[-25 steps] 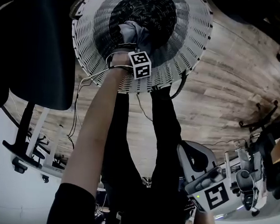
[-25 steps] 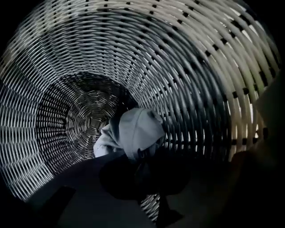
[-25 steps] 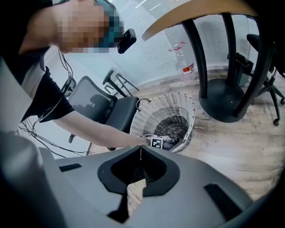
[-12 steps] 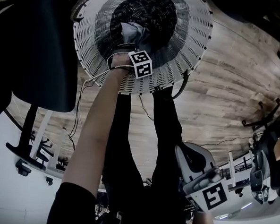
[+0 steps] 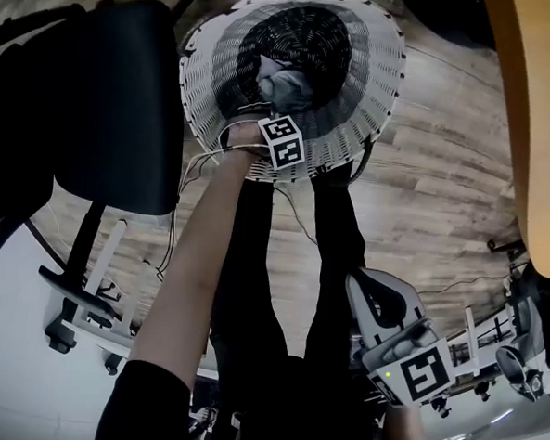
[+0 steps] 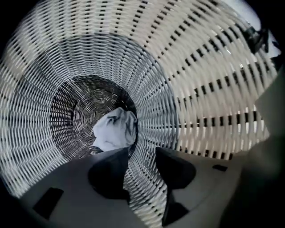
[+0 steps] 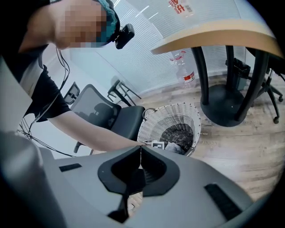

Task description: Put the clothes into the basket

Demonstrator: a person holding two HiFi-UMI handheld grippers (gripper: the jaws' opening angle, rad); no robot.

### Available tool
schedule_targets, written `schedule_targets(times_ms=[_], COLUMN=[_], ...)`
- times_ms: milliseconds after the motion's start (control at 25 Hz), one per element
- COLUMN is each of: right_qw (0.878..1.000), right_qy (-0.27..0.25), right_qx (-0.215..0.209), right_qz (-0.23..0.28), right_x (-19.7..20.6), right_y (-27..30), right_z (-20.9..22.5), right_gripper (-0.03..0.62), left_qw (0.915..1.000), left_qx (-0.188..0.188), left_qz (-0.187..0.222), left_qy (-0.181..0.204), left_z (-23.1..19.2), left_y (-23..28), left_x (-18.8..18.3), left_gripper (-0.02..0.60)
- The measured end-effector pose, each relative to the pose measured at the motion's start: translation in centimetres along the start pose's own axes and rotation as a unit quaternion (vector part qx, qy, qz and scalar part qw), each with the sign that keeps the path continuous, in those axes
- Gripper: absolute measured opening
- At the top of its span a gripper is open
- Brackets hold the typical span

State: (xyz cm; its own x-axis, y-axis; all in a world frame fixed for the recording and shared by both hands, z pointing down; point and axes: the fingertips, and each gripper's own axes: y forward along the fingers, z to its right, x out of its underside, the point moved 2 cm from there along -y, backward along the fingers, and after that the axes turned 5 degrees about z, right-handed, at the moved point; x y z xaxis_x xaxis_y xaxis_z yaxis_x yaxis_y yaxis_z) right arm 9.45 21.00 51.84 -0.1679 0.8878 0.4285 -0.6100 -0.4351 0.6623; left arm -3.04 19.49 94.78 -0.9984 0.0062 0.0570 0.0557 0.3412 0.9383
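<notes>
The left gripper points steeply down into the white wicker basket, which stands on the wooden floor at the top centre of the head view. Its jaws are partly open and have just been opening. In the left gripper view only the basket's weave shows through the gap between them, and the pads touch nothing.

The pale grey cloth lies crumpled on the dark woven bottom of the basket, left of centre in that view. It is just above the tip of the left-hand jaw but clear of it, deeper in the basket. In the head view the same cloth shows just above the gripper's marker cube, inside the dark centre of the basket.

The right gripper is held at the lower right of the head view, well apart from the basket. Its jaws are closed, the tips meet, and there is nothing between them. Its own view looks across the room at the basket in mid-frame, with the person's bare forearm reaching towards the rim.

A dark chair stands just left of the basket. The edge of a wooden table runs down the right side of the head view.
</notes>
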Motion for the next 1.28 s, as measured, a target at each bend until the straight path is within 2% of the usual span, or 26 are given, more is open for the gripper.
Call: schedule_targets(times_ms=[120,360,600,720,840,1000,1120,1280], right_qw=[1.000,0.999,0.997,0.995,0.995,0.992,0.988,0.985], right_qy=[-0.016,-0.039,-0.064,-0.072,-0.070,-0.068,-0.083,-0.097], right_qx=[-0.007,-0.001,0.006,0.015,0.030,0.058,0.080,0.089], right_qz=[0.015,0.026,0.049,0.061,0.069,0.092,0.102,0.113], right_x=[-1.0,-2.8,-5.0,-5.7,-6.0,-7.1,-8.1,-9.8], right_y=[-0.2,-2.6,-5.6,-7.3,-9.0,-11.5,-13.2,-17.2], right_z=[-1.4,-3.9,-6.3,-6.8,-6.6,-5.7,-5.3,-5.9], right_gripper=[0.017,0.017,0.017,0.017,0.017,0.017,0.017,0.017], left_qw=[0.9999,0.9995,0.9937,0.9863,0.9748,0.9577,0.9493,0.9455], left_qx=[-0.006,-0.013,0.007,0.005,0.010,0.007,0.001,-0.006], left_qz=[-0.004,0.022,0.075,0.095,0.103,0.113,0.117,0.106], left_qy=[0.008,-0.017,-0.084,-0.135,-0.197,-0.264,-0.292,-0.308], left_z=[0.4,1.8,3.9,4.1,4.6,5.2,5.5,8.8], left_y=[-2.0,-7.4,-12.9,-15.3,-17.7,-21.8,-24.4,-28.4], left_x=[0.5,0.1,-1.0,-1.4,-1.1,0.0,0.9,1.7], left_gripper=[0.187,0.187,0.187,0.186,0.181,0.109,0.083,0.061])
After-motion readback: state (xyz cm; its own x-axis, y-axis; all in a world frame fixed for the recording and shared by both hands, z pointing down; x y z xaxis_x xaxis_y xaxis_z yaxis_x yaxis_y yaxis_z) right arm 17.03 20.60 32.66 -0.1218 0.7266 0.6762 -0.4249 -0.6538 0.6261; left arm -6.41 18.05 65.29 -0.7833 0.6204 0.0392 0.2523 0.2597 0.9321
